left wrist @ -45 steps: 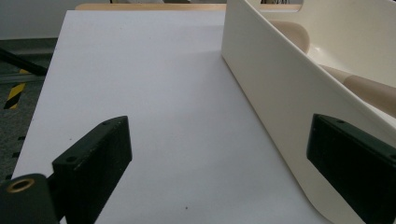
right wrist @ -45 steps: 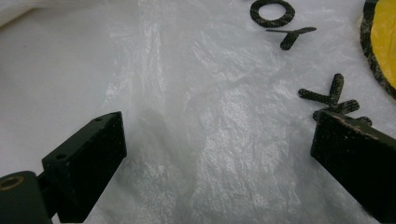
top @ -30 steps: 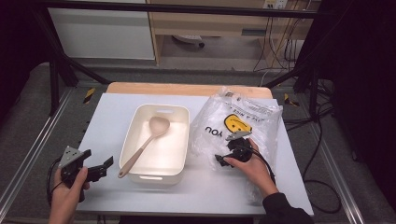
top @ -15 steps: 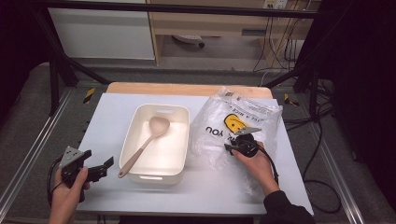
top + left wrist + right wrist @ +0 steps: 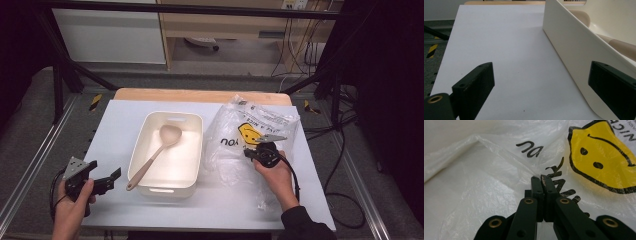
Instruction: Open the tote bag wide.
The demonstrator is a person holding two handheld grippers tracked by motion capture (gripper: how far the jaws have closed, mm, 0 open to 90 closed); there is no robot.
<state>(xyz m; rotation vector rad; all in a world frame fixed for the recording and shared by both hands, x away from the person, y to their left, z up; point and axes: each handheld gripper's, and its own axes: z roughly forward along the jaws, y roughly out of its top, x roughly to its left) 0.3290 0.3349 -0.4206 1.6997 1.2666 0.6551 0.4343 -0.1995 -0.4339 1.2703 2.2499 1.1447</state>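
A clear plastic bag [image 5: 235,142] with a yellow smiley face [image 5: 599,157] lies on the right half of the white table. My right gripper [image 5: 248,152] rests on it just below the face. Its jaws [image 5: 541,178] have just been closing and now stand together, with a thin ridge of bag film pinched at their tips. My left gripper [image 5: 106,172] is held open near the table's front left corner. Its jaws [image 5: 541,87] have nothing between them and point along the left wall of a cream tub [image 5: 574,50].
The cream tub [image 5: 150,125] stands mid-table, and a beige wooden spoon [image 5: 160,145] lies slantwise inside it. The spoon's handle [image 5: 619,43] shows over the tub's rim. Bare white tabletop [image 5: 511,50] stretches left of the tub. Black frame posts flank the table.
The right gripper's jaws have gone from wide open to closed on the bag, and that hand has crept slightly up the bag. The left hand has not moved.
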